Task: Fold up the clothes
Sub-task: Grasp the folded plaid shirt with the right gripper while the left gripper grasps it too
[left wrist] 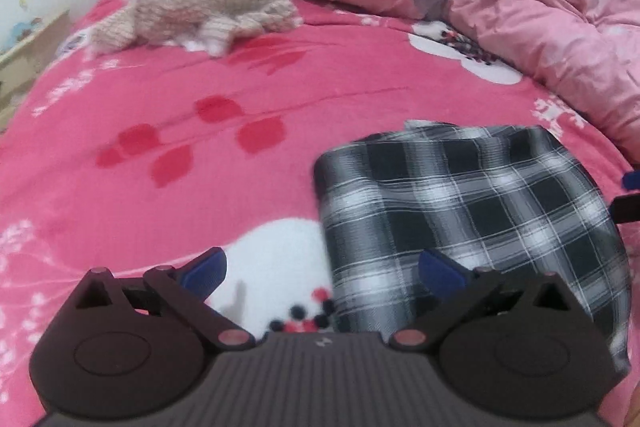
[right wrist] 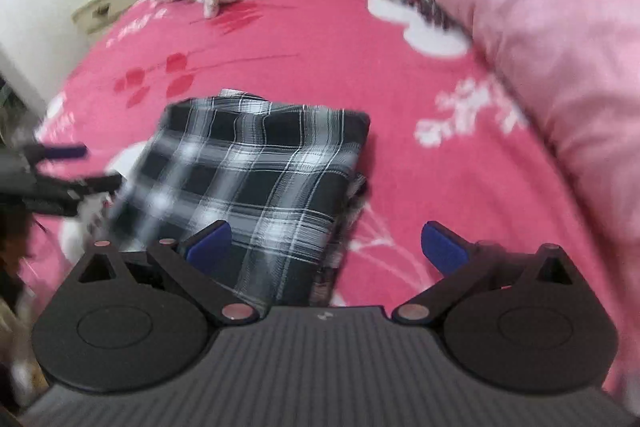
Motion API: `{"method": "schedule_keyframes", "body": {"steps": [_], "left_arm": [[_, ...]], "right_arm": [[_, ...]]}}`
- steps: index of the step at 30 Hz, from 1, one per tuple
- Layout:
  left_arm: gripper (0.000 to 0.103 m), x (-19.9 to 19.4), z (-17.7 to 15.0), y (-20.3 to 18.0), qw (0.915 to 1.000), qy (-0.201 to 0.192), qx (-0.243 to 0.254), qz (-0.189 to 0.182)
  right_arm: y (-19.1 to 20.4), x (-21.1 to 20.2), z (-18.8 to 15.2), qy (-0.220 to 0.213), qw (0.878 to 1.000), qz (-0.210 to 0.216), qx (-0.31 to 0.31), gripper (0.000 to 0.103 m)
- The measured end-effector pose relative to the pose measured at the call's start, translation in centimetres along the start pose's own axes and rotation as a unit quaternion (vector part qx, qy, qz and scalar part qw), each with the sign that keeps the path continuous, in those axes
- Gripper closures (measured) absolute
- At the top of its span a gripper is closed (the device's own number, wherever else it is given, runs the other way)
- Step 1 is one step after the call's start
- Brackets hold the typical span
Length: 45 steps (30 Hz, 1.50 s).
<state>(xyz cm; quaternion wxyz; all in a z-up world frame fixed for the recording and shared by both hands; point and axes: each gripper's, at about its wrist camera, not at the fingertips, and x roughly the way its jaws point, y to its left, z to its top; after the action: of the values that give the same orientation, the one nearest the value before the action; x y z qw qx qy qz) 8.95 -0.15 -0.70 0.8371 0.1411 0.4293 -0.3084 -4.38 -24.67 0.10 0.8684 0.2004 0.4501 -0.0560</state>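
Two claws hang wide open over the bed (left wrist: 248, 99) and hold nothing. The left claw (left wrist: 322, 269) sits by the near left edge of the folded checked cloth (left wrist: 460, 211). The right claw (right wrist: 326, 247) sits over its near right edge. That cloth lies flat near the bed's front edge. A knitted beige top (left wrist: 200, 7) lies crumpled at the far edge, beside a pink quilt (left wrist: 540, 7).

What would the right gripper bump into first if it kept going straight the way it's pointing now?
Most likely the plaid shirt: the right gripper is open, its left finger already over the folded cloth and its right finger over the pink bedsheet. How high it is above the cloth is unclear.
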Motion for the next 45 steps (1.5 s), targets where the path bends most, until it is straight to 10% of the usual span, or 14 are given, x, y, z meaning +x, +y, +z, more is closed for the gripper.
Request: {"method": "schedule_keyframes", "body": {"steps": [8,17,27,34,45], "left_arm": [[0.000,0.4,-1.7,1.4,0.9952,0.025,-0.046,-0.083],[0.010,1.5,-3.3,2.9,0.9869,0.049,-0.047,-0.146],[0.021,7.7,1.2,6.7,0.9635,0.048,-0.091,-0.247],[0.020,4.8,-3.0,6.0,0.9383,0.093,-0.117,-0.312],[0.014,6.3,-1.5,4.9,0.9331,0.074,-0.122,-0.330]], "right_arm": [[-2.5,-0.6,-3.2,-0.084,0.989,0.066,0.100,0.001],[-2.5,4.2,-2.4,0.030,0.985,0.135,0.104,0.002],[-4.3,9.3,2.7,0.004,0.965,0.207,0.162,0.001],[-2.7,7.7,-1.4,0.071,0.951,0.263,0.143,0.001],[-2.3,10.0,0.3,0.091,0.931,0.328,0.128,0.007]]}}
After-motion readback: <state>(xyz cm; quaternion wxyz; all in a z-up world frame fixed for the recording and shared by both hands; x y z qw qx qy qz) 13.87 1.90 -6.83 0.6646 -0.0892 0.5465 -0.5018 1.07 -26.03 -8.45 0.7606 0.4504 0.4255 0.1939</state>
